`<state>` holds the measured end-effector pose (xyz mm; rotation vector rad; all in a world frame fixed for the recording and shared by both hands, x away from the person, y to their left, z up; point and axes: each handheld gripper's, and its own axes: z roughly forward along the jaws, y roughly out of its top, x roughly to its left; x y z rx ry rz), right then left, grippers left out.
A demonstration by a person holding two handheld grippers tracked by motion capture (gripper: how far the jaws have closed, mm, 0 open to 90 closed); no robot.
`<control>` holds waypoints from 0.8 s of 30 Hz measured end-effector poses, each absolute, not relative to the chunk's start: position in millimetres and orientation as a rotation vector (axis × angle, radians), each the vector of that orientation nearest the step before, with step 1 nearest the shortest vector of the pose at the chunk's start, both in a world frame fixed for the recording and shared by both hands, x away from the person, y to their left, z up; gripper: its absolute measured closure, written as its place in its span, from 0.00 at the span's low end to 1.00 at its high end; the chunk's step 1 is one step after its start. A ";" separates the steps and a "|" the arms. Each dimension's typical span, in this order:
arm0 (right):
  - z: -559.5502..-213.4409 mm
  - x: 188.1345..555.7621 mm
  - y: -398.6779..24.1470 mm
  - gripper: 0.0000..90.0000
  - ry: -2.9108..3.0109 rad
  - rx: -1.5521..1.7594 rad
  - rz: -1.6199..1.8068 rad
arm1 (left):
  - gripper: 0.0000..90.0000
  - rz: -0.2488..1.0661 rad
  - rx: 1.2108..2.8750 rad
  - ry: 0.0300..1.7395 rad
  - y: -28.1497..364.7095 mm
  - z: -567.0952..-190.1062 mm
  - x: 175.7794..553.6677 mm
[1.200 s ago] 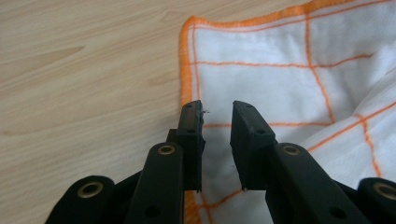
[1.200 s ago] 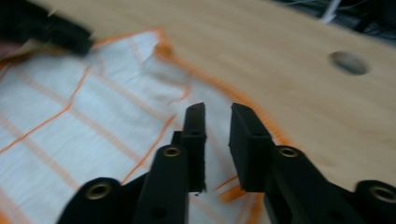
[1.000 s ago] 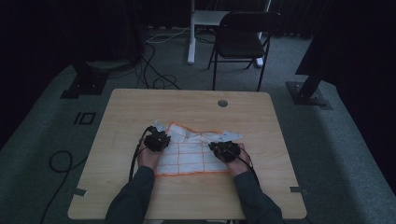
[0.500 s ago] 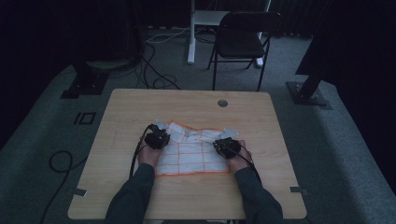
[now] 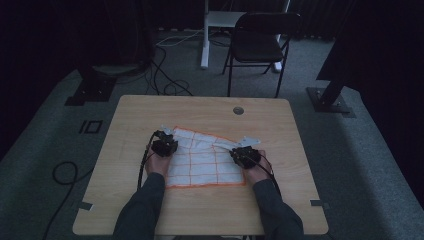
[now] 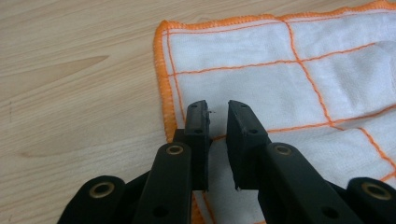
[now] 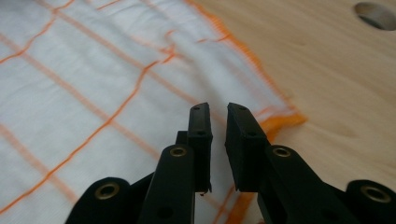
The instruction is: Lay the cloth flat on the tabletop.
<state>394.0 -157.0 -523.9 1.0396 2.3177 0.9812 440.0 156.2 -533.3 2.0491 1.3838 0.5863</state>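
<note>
**Cloth Flat on the Worktop, Both Tools Narrowly Apart Over Its Edges**

A white cloth with orange grid lines is spread near the middle of the wooden worktop. The left tool is held over the cloth's edge at nine o'clock, the right tool over the edge at three o'clock. Each tool's jaws are seen slightly apart with nothing clamped between them; both have just been opening a little. The step in hand is judged to be the taking of the cloth's two side edges for folding. For the next move, each edge would need to be pinched between the jaws before any lift is attempted.
</note>
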 end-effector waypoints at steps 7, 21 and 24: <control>-534.8 387.7 -154.9 0.88 2.371 1.034 0.951 | 0.85 0.596 2.061 1.357 153.5 -529.6 432.8; -538.0 377.6 -159.8 0.88 2.405 1.049 0.968 | 0.83 0.564 2.119 1.172 147.9 -520.0 378.1; -538.0 375.6 -161.5 0.88 2.409 1.058 0.976 | 0.83 0.552 2.151 1.163 150.6 -524.1 370.2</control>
